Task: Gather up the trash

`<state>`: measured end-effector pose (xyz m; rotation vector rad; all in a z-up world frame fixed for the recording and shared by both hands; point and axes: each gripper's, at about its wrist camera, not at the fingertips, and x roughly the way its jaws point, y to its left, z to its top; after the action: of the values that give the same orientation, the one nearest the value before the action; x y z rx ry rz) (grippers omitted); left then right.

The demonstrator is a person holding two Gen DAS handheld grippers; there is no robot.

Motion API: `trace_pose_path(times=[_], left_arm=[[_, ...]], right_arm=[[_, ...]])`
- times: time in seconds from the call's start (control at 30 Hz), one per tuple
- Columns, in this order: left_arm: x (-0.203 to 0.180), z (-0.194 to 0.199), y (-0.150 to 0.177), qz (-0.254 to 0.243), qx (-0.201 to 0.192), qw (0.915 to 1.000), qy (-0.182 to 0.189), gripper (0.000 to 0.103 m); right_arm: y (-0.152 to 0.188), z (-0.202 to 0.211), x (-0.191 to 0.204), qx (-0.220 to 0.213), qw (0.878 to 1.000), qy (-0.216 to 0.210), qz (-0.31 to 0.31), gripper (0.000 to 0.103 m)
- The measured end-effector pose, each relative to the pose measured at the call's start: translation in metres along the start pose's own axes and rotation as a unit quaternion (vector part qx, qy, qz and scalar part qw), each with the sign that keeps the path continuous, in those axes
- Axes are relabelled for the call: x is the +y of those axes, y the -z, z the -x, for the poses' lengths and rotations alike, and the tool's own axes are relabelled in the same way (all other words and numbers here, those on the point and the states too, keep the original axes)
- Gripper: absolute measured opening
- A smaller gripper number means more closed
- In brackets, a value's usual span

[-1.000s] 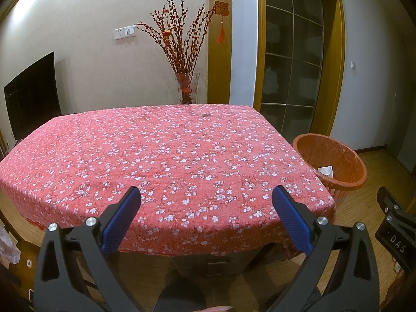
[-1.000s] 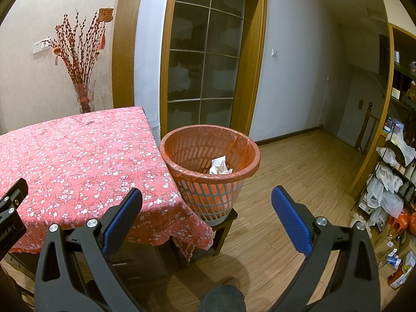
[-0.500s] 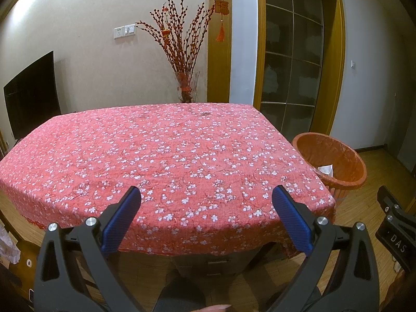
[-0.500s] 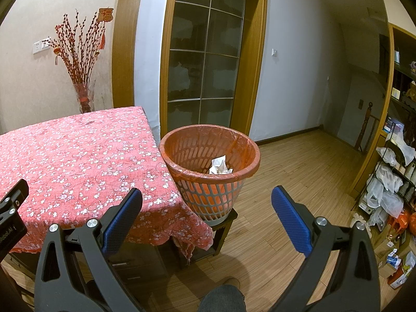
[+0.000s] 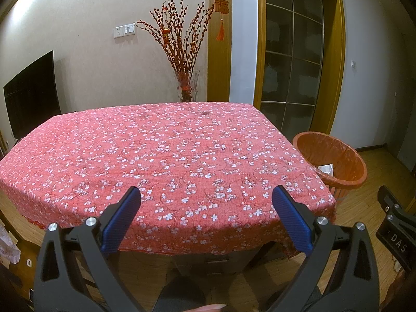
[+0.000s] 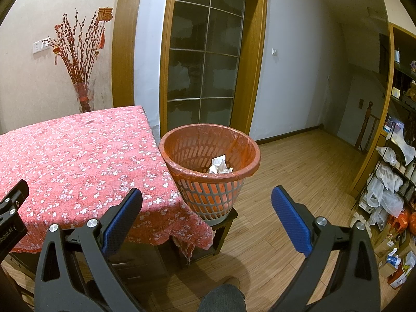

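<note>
An orange-lined waste basket (image 6: 208,171) stands on a low stool at the table's right end, with crumpled white paper (image 6: 219,166) inside. It also shows in the left wrist view (image 5: 335,161), with the paper (image 5: 326,168) just visible. The table with a red flowered cloth (image 5: 161,156) shows no trash on top. My left gripper (image 5: 206,202) is open and empty, held in front of the table's near edge. My right gripper (image 6: 206,202) is open and empty, held short of the basket above the floor.
A vase of red branches (image 5: 186,88) stands behind the table. A dark TV (image 5: 30,93) is at the left wall. A glass door (image 6: 205,72) is behind the basket. Shelves with bags and boxes (image 6: 390,187) line the right side. The wooden floor (image 6: 299,171) lies right of the basket.
</note>
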<state>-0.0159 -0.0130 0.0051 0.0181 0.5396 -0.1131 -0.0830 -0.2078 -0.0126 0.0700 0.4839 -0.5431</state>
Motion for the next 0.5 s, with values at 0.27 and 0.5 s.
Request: trace_pose_path(times=[0.27, 0.5], left_arm=[[0.0003, -0.0004, 0.0001, 0.0, 0.0, 1.0, 0.0, 0.098], [0.0008, -0.001, 0.0002, -0.001, 0.001, 1.0, 0.001, 0.098]], right_arm=[[-0.0002, 0.0001, 0.0002, 0.0, 1.0, 0.0, 0.0, 0.099], [-0.0002, 0.0, -0.0001, 0.0, 1.0, 0.0, 0.0, 0.099]])
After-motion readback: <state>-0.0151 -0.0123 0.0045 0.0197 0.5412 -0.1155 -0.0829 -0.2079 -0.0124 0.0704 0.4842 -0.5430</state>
